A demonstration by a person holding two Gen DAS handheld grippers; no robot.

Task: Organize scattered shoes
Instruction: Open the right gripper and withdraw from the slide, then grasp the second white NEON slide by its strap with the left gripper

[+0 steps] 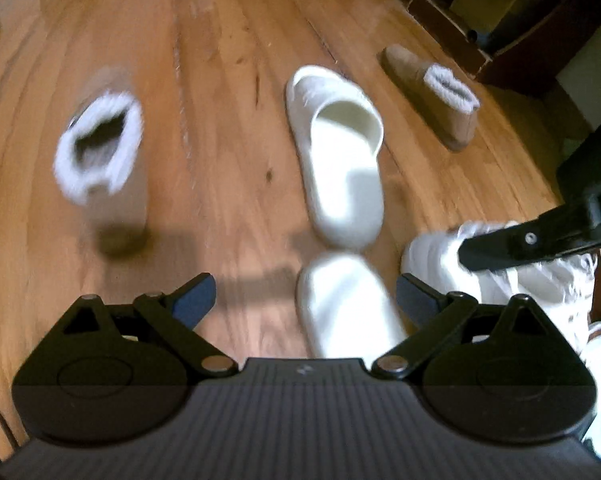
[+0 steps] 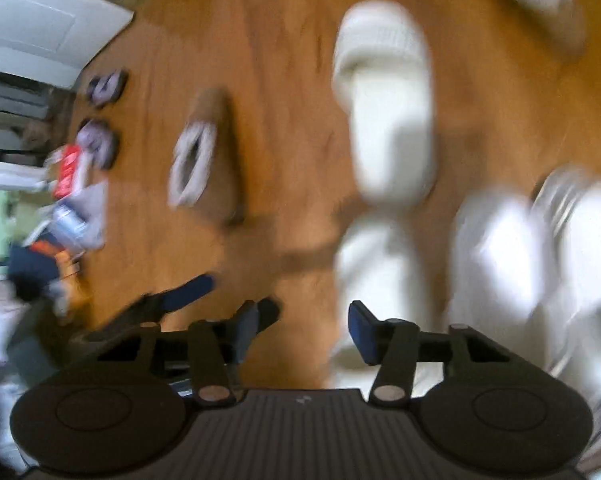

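Observation:
Shoes lie scattered on a wooden floor [image 1: 228, 80]. A white slide [image 1: 336, 152] lies ahead of my left gripper [image 1: 305, 300], which is open and empty above a second white slide [image 1: 348, 308]. A tan fleece-lined slipper [image 1: 100, 160] stands at the left, its mate [image 1: 432, 92] at the right. White sneakers [image 1: 532, 280] lie at the right, with my right gripper's finger [image 1: 512, 244] over them. In the blurred right wrist view, my right gripper [image 2: 306, 320] is open and empty, above the slides [image 2: 384, 100] and next to the sneakers [image 2: 532, 256]. A tan slipper [image 2: 204, 156] lies at the left.
Dark wooden furniture with a cardboard box [image 1: 512, 12] stands at the far right. In the right wrist view a white door [image 2: 48, 24], two purple slippers [image 2: 100, 120] and a pile of bags and clutter [image 2: 60, 208] sit at the left. My left gripper's finger [image 2: 184, 292] shows there too.

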